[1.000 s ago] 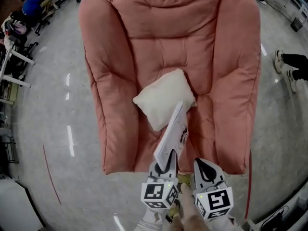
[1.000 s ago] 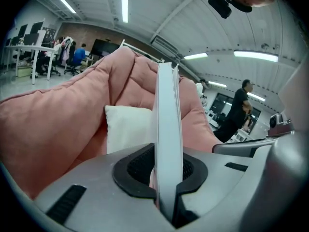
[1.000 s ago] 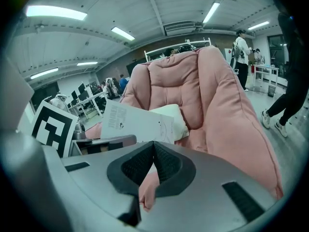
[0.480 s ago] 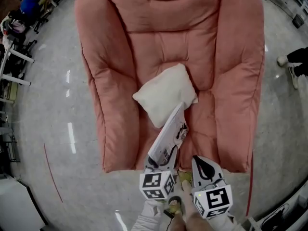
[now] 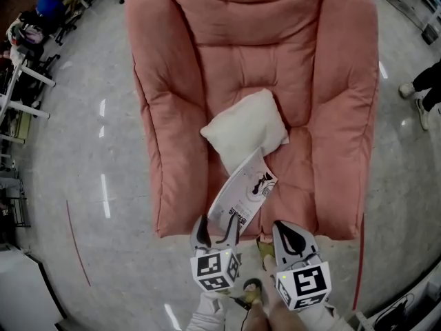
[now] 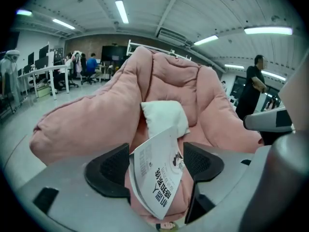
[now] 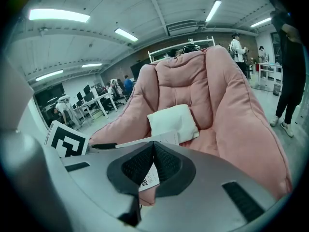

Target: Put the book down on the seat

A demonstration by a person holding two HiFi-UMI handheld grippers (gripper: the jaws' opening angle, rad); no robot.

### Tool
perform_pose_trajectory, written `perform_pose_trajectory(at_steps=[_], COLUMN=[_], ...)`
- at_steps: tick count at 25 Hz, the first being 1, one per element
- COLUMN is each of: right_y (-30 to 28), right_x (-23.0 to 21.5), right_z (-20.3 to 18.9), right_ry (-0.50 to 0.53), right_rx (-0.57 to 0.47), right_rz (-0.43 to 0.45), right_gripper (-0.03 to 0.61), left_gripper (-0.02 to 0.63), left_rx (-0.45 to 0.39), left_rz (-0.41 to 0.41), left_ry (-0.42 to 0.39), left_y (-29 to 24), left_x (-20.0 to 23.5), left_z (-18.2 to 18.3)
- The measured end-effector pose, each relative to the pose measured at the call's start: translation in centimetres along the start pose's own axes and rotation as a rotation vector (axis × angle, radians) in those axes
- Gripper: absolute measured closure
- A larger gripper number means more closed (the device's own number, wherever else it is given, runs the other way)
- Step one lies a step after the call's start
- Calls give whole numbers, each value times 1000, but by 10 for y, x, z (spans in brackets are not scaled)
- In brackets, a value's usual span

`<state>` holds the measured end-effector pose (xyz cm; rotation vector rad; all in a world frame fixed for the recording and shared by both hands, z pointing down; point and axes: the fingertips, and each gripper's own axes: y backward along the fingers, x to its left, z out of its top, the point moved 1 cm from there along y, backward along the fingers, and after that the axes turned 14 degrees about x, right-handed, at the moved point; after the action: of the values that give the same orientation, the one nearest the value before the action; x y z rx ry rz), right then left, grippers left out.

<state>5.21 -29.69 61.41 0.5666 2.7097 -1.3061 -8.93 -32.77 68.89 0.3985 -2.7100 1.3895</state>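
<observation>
Left gripper [image 5: 216,232]: jaws just opened wide, book [image 5: 246,190] loose between them (lying on seat [image 5: 306,178], top against pillow [image 5: 244,129]). Right gripper [image 5: 293,237]: jaws closed, empty.

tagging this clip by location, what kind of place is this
Probably an open-plan office or lab: rows of desks with monitors along the back, strip lights on an exposed ceiling, and a polished grey floor around the pink armchair.

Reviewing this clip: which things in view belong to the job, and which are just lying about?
Job: thin white book; pink padded armchair seat; left gripper, jaws just been opening, book between them.
Lying about: white square pillow; right gripper, shut; white office desks.
</observation>
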Motion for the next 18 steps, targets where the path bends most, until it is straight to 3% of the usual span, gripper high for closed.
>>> perform_pose_trajectory(at_steps=[13, 15, 18], right_y=[39, 47, 60], right_x=[30, 34, 40], right_z=[-4, -6, -6], right_ry=[28, 28, 36], right_rx=[1, 3, 1], right_rz=[-4, -5, -5], right_gripper=[572, 572, 574], left_gripper=[285, 321, 461], left_rx=[-28, -33, -44], left_rz=[-48, -62, -59], left_ry=[-28, -40, -65], left_y=[73, 84, 105], left_x=[-29, -36, -46], left_z=[-5, -4, -1])
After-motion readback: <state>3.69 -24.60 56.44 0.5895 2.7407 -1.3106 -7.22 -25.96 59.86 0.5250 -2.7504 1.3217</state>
